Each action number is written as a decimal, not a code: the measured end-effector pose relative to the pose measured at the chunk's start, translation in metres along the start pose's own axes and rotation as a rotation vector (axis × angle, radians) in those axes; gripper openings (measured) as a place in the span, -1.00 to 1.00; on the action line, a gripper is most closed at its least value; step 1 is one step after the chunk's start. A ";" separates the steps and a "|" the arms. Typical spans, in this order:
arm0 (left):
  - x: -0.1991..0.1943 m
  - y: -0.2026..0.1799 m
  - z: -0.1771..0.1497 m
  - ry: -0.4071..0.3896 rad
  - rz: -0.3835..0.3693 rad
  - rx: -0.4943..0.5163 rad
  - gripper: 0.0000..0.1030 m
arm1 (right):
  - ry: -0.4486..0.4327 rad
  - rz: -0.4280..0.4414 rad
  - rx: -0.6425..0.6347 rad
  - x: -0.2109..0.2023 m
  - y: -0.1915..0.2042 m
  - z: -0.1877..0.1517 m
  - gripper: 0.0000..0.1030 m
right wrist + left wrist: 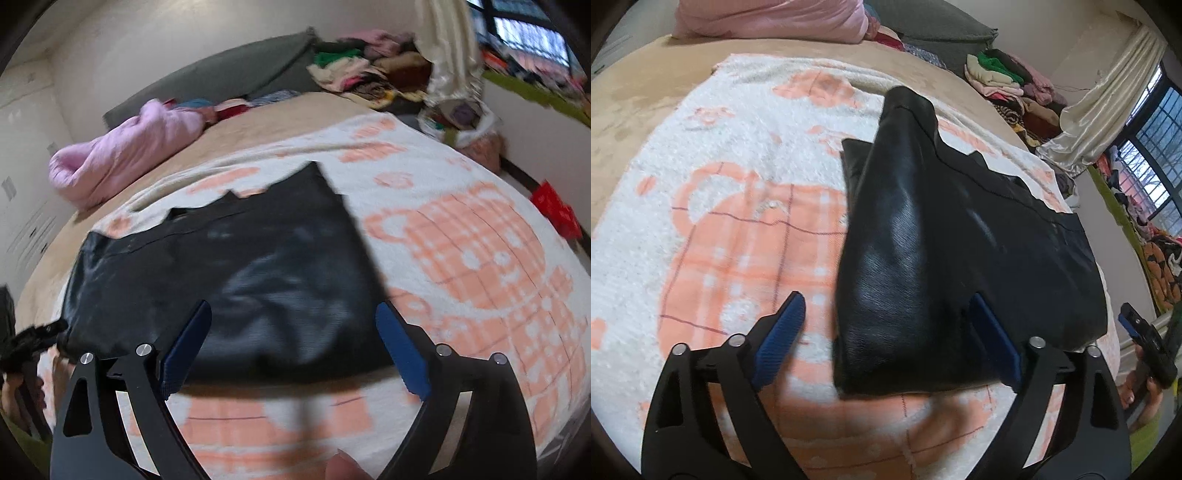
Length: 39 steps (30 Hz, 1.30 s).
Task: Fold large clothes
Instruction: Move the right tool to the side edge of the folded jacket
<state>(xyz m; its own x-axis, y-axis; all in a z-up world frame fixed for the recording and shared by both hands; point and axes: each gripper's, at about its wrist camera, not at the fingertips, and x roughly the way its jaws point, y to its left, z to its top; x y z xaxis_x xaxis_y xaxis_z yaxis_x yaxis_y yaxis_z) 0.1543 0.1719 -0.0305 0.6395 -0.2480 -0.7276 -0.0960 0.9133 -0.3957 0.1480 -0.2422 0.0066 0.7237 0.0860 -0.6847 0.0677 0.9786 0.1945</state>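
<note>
A shiny black garment (pixel 942 240) lies folded on a white and orange blanket (pixel 720 221) spread over the bed. One folded part runs as a long tapering strip toward the far side. My left gripper (pixel 886 339) stands open over the garment's near edge, its left pad (pixel 783 332) off the cloth. In the right wrist view the same garment (pixel 240 266) lies flat on the blanket (pixel 461 240). My right gripper (pixel 295 347) hangs open above its near edge, and nothing is pinched. Each gripper shows at the edge of the other's view: the right (pixel 1148 339), the left (pixel 33 339).
A pink quilt (pixel 122 155) is bunched at the far side of the bed by grey cushions (pixel 221 74). A heap of mixed clothes (pixel 1008 81) sits beyond the bed near a cream curtain (pixel 1108 92). A red object (pixel 554 206) lies on the floor at right.
</note>
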 end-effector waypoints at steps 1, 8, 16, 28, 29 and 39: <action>-0.001 0.001 0.000 -0.005 0.008 0.000 0.69 | 0.001 0.015 -0.021 0.000 0.009 -0.001 0.74; -0.005 0.010 0.005 -0.025 0.021 -0.017 0.75 | 0.095 0.173 -0.214 0.022 0.092 -0.014 -0.10; 0.004 0.005 0.013 -0.030 0.041 0.004 0.75 | 0.159 0.133 -0.267 0.053 0.140 -0.022 -0.13; 0.024 0.009 0.031 -0.005 0.051 0.009 0.81 | 0.235 0.115 -0.234 0.091 0.136 -0.041 -0.12; 0.027 0.008 0.035 -0.004 0.053 0.014 0.81 | 0.232 0.118 -0.230 0.090 0.135 -0.042 -0.12; 0.053 0.008 0.062 0.046 0.038 0.055 0.78 | 0.179 0.154 -0.206 0.074 0.134 0.015 -0.19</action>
<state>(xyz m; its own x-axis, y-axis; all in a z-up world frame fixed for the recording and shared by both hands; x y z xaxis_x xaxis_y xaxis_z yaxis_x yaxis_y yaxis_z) 0.2349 0.1863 -0.0371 0.6001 -0.2263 -0.7672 -0.0767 0.9385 -0.3368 0.2212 -0.1072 -0.0078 0.5808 0.2503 -0.7746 -0.1876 0.9671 0.1719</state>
